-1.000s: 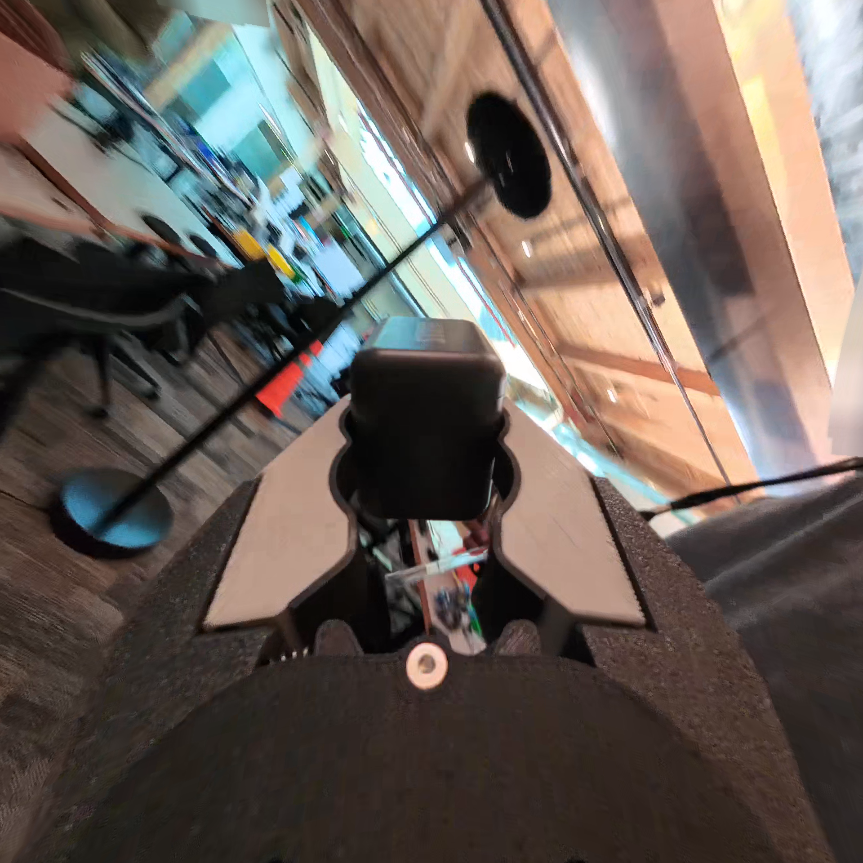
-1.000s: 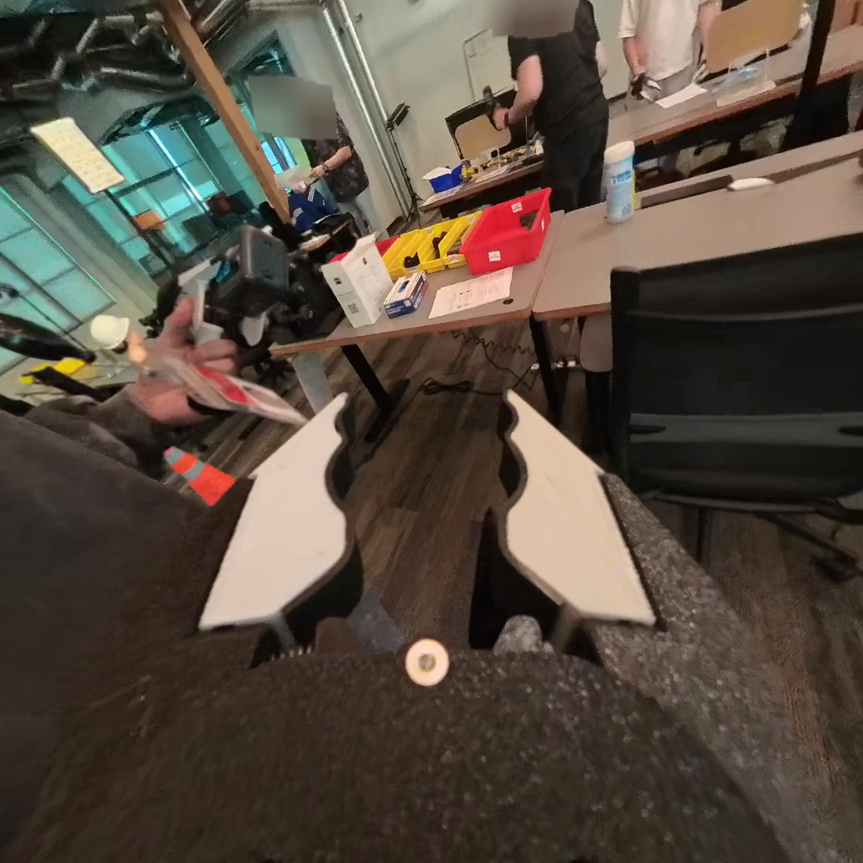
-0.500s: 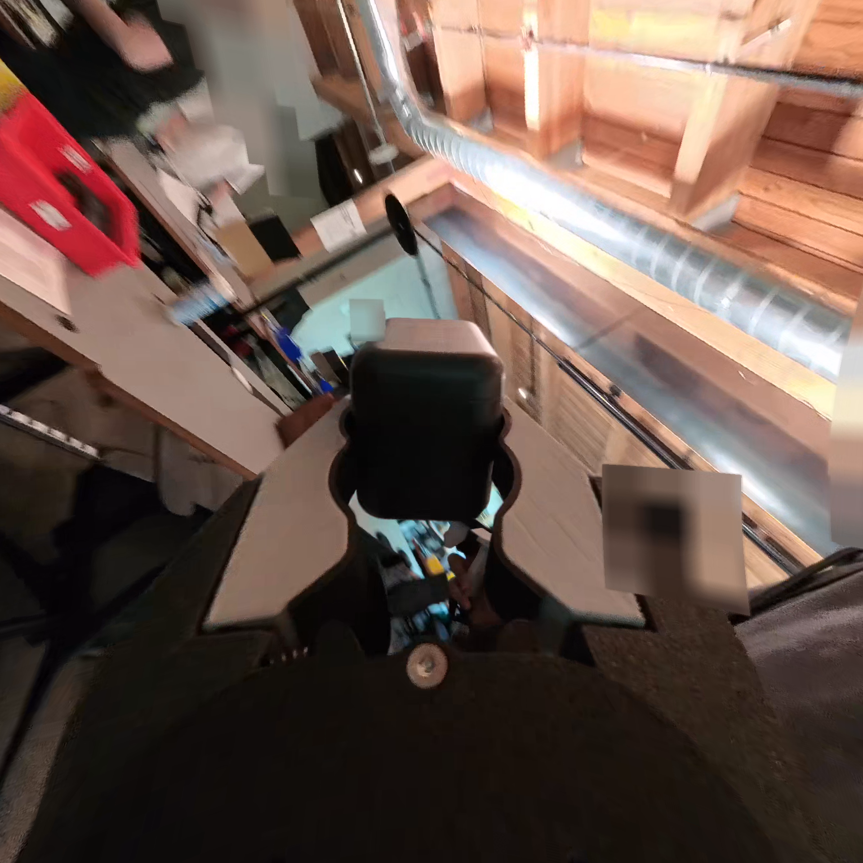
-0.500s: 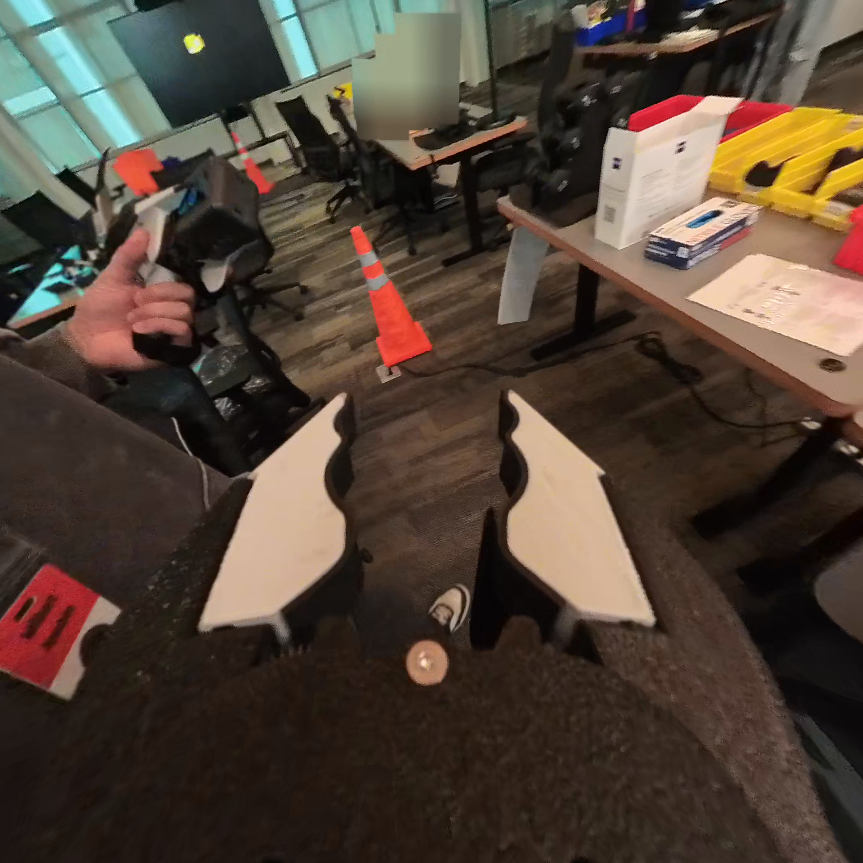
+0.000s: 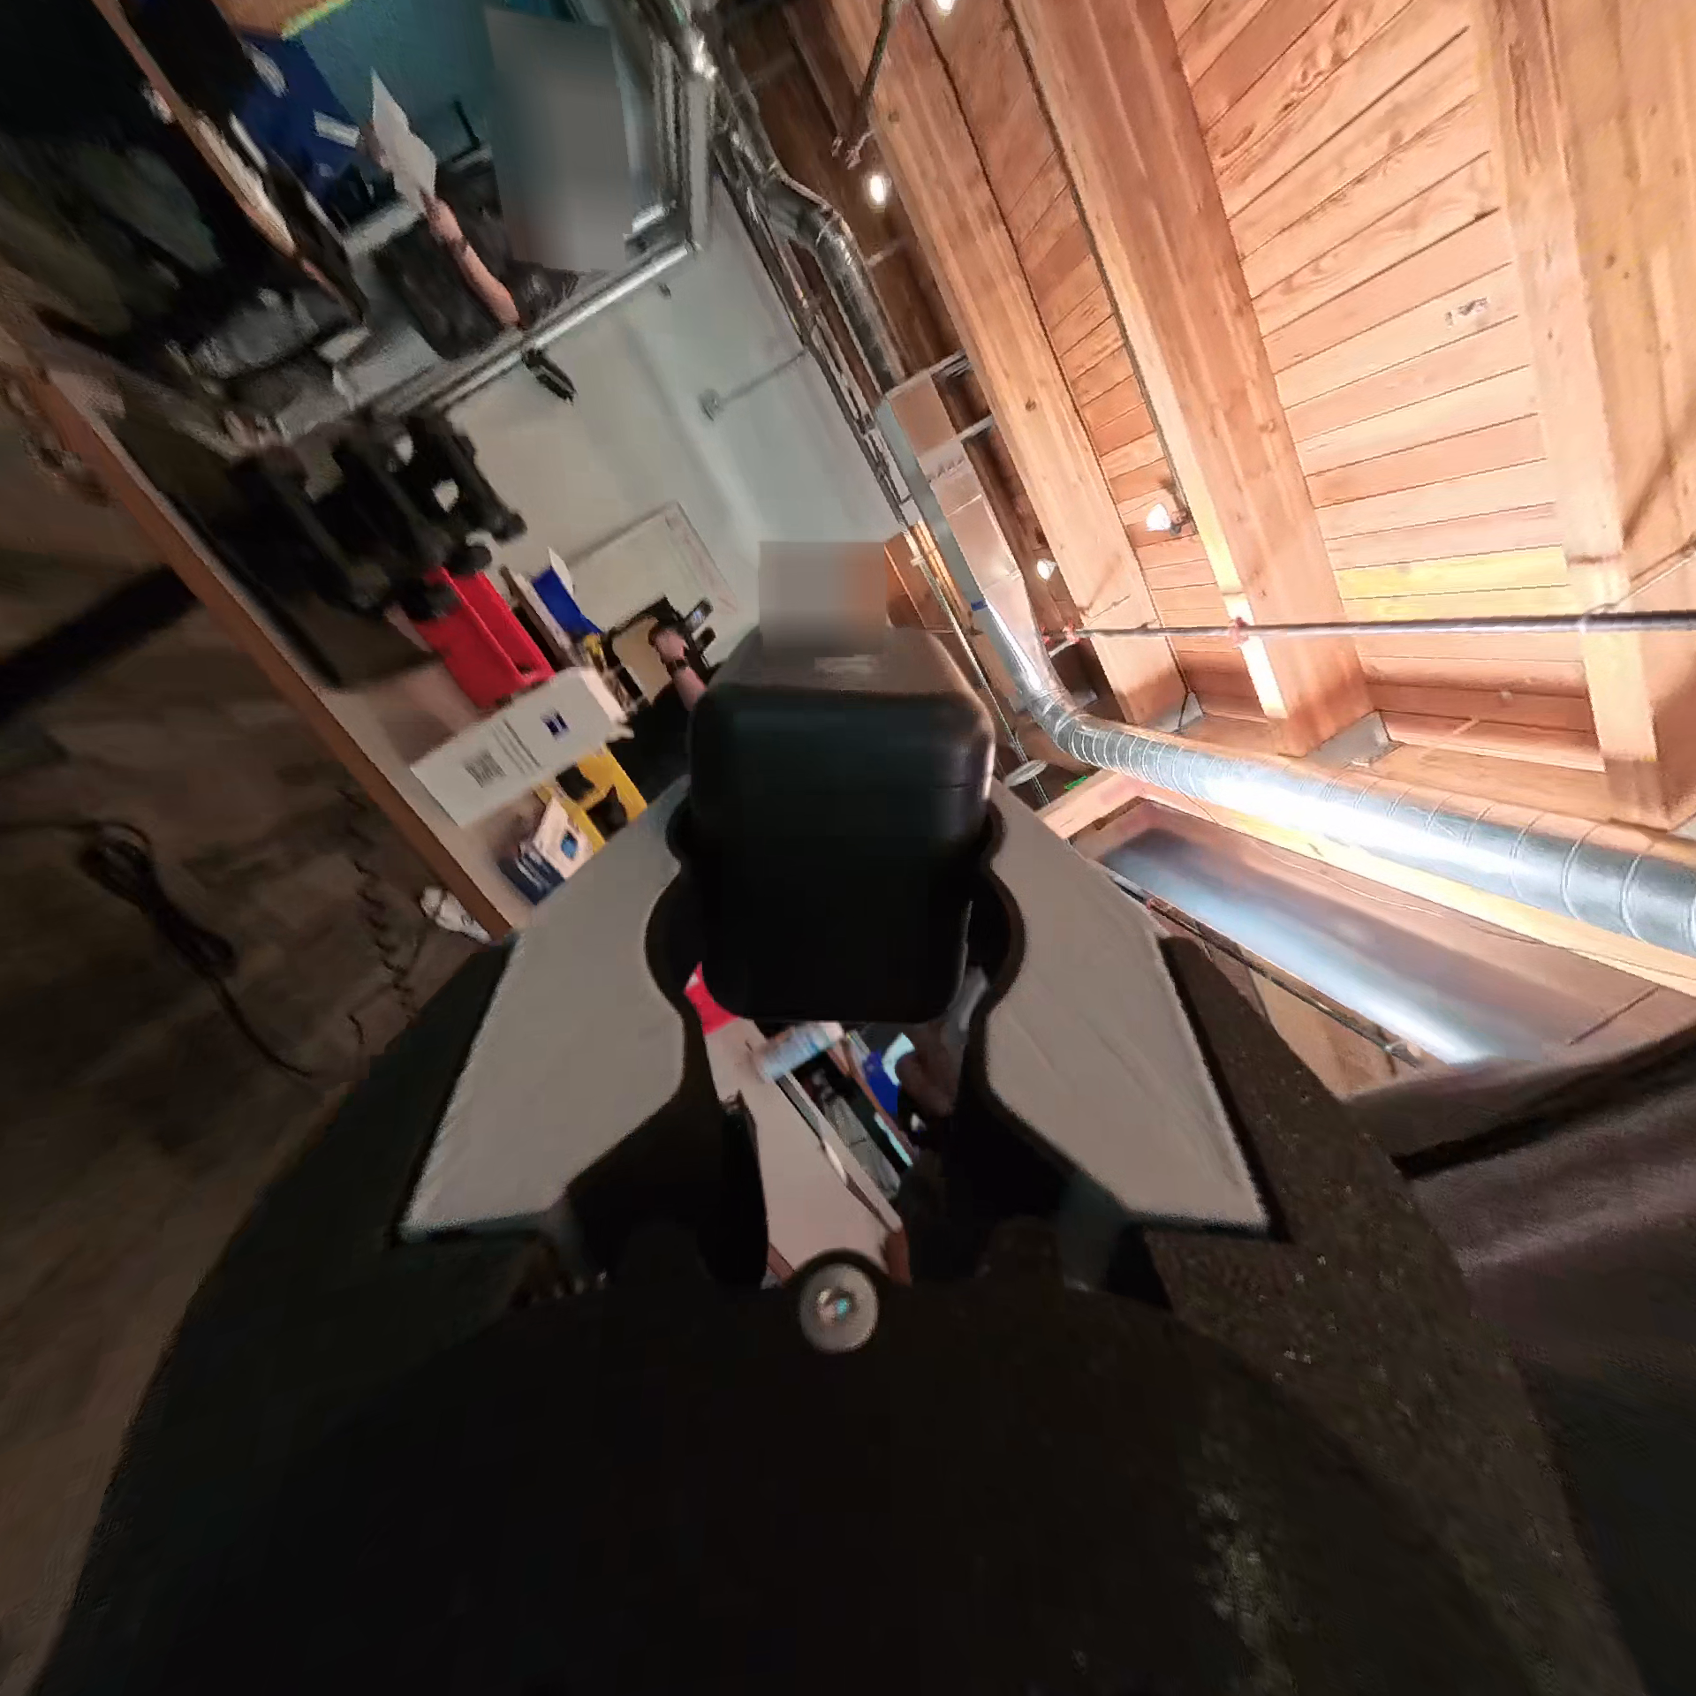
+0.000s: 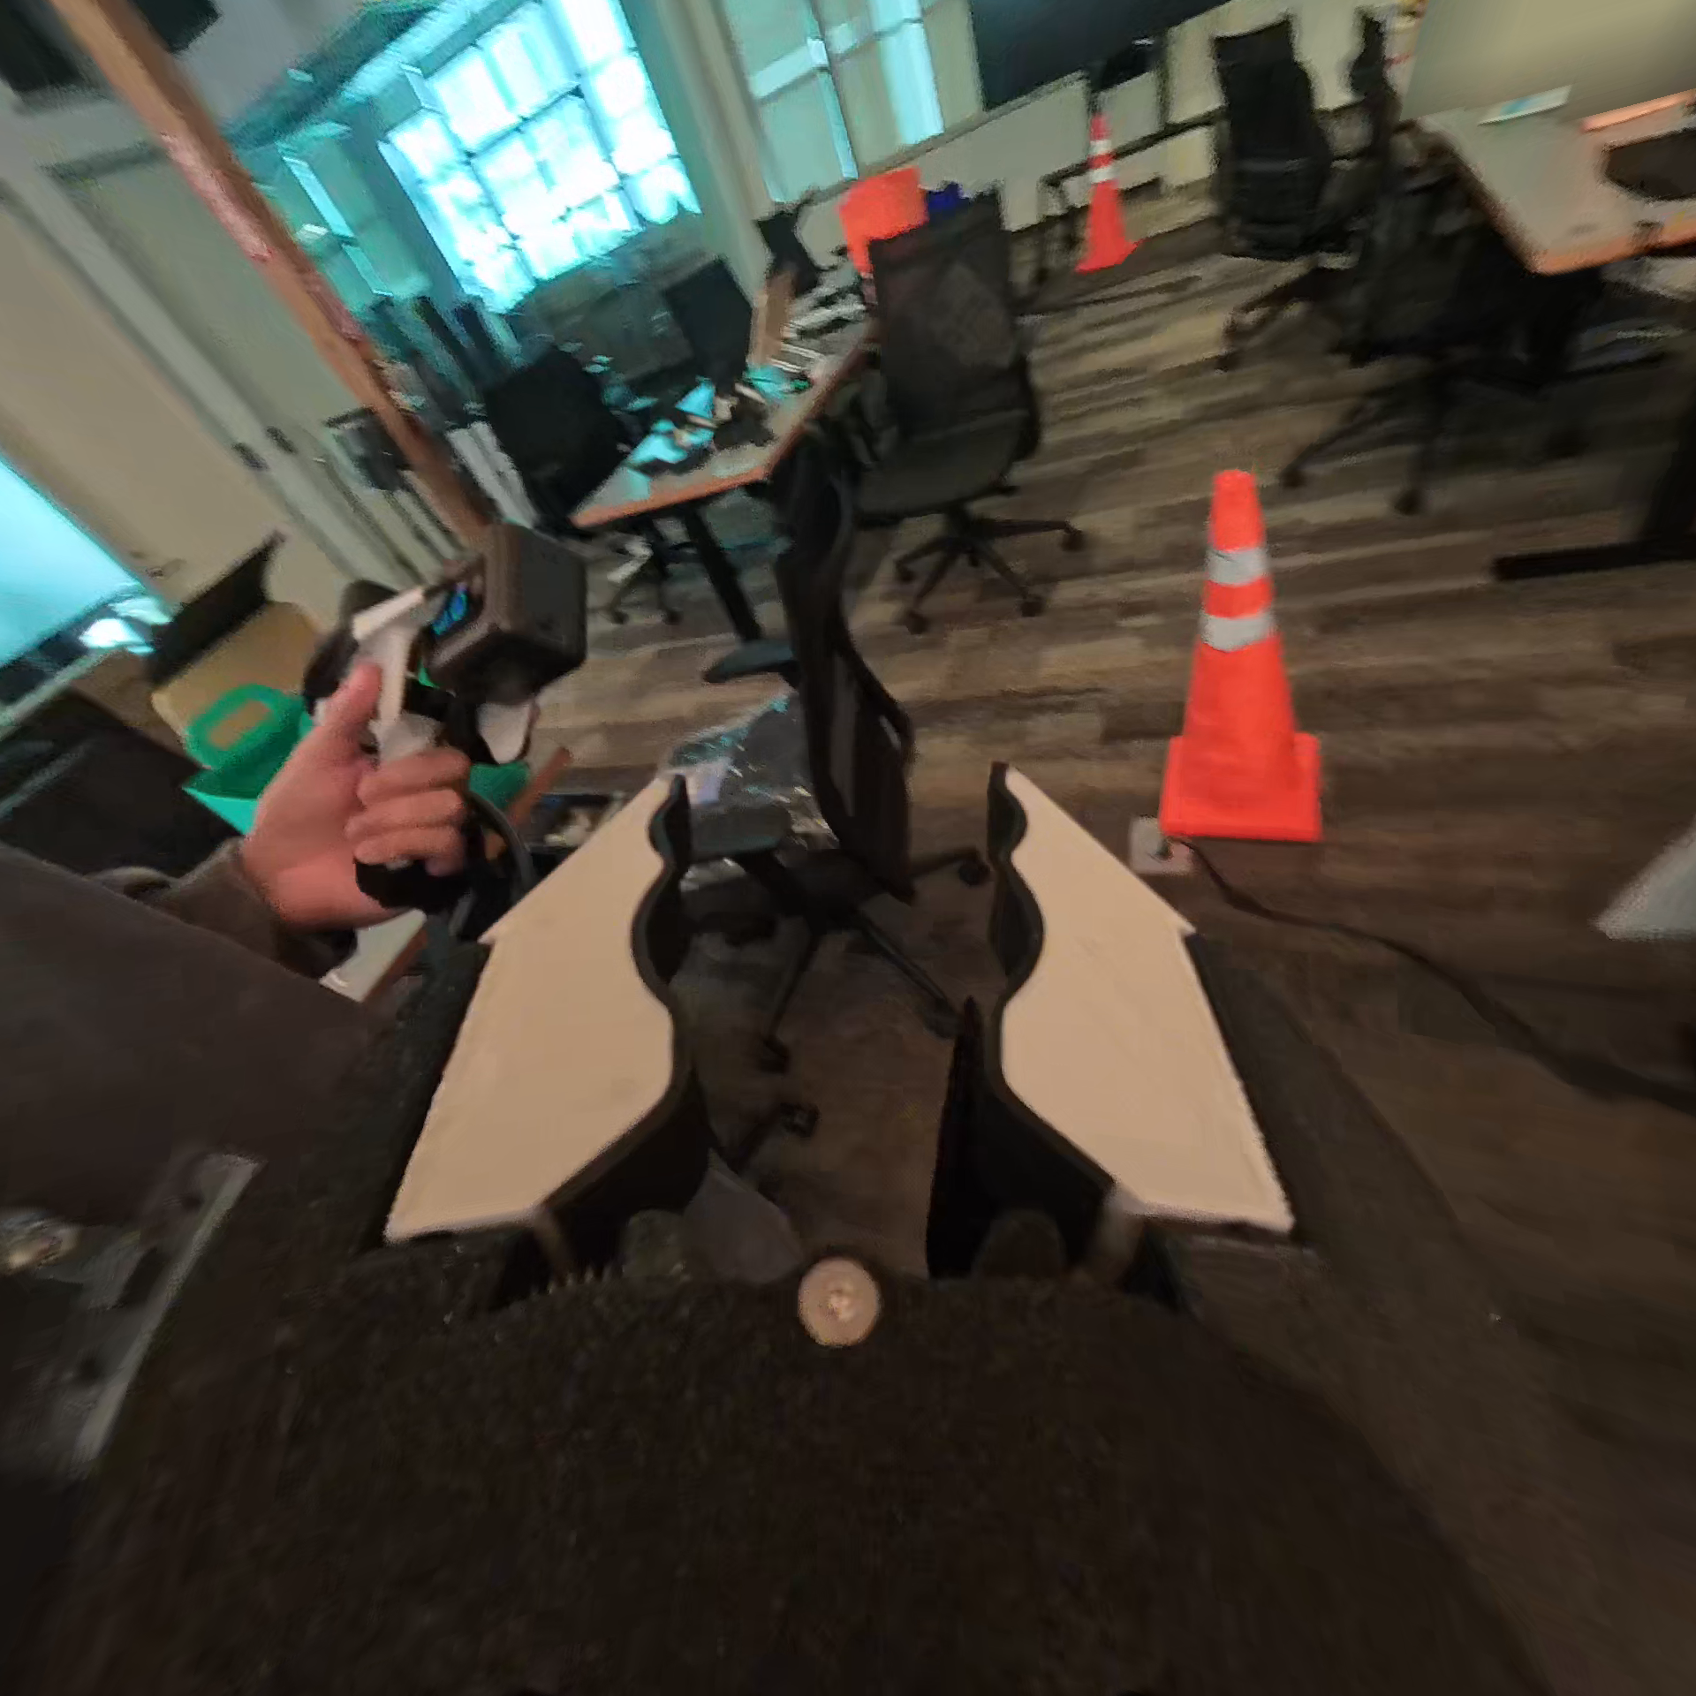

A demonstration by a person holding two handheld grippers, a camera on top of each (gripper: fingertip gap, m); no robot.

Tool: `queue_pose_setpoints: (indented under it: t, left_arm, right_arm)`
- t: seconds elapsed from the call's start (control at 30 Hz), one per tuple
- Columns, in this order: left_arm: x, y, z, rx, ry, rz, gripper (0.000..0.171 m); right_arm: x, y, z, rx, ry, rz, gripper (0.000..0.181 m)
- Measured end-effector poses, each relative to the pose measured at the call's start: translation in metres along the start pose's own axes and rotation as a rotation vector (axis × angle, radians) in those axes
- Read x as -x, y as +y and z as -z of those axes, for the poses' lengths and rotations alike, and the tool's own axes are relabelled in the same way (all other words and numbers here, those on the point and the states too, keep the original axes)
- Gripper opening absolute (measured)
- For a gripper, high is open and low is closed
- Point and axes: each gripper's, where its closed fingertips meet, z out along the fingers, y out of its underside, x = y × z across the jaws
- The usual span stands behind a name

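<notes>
My left gripper is shut on a black rounded block, which stands up between the two pale fingers. The view is rolled on its side and looks toward a wooden ceiling. My right gripper is open and empty, held in the air above a dark wood floor. In the right wrist view a hand at the left holds the other gripper with the same black block in it.
An orange cone stands on the floor right of my right gripper. A black office chair is straight ahead, with desks and more chairs behind. The left wrist view shows a table with a white box, a red bin and a ceiling duct.
Both views have swung. The left view turned from floor and glass wall up to the ceiling, still gripping the block. The right view panned from the tables to the cone and chairs.
</notes>
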Motion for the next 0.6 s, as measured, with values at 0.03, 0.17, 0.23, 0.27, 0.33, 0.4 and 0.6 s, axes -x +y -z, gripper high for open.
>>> queue_pose_setpoints:
  t: [0.03,0.17,0.23,0.27,0.33,0.4,0.6]
  left_arm:
    - [0.004,-0.023,-0.001,-0.005,0.002,-0.030,0.054]
    - [0.039,-0.109,0.000,-0.020,-0.104,-0.135,0.054]
    - [0.059,-0.150,0.000,-0.050,-0.137,-0.169,0.054]
    - [0.070,-0.171,0.000,-0.071,-0.148,-0.180,0.054]
    - [0.095,-0.213,-0.004,-0.112,-0.160,-0.194,0.055]
    - [0.126,-0.259,-0.010,-0.145,-0.168,-0.217,0.054]
    - [0.247,-0.413,-0.046,-0.191,-0.190,-0.228,0.055]
  right_arm:
    - [-0.004,-0.016,-0.035,0.003,-0.053,0.004,0.065]
    - [-0.026,-0.055,-0.165,0.091,-0.181,0.069,0.065]
    - [-0.035,-0.071,-0.223,0.114,-0.250,0.068,0.064]
    - [-0.041,-0.077,-0.251,0.127,-0.278,0.065,0.064]
    - [-0.056,-0.089,-0.309,0.145,-0.325,0.066,0.064]
    - [-0.077,-0.101,-0.375,0.166,-0.367,0.073,0.064]
    - [-0.141,-0.136,-0.567,0.251,-0.517,0.076,0.061]
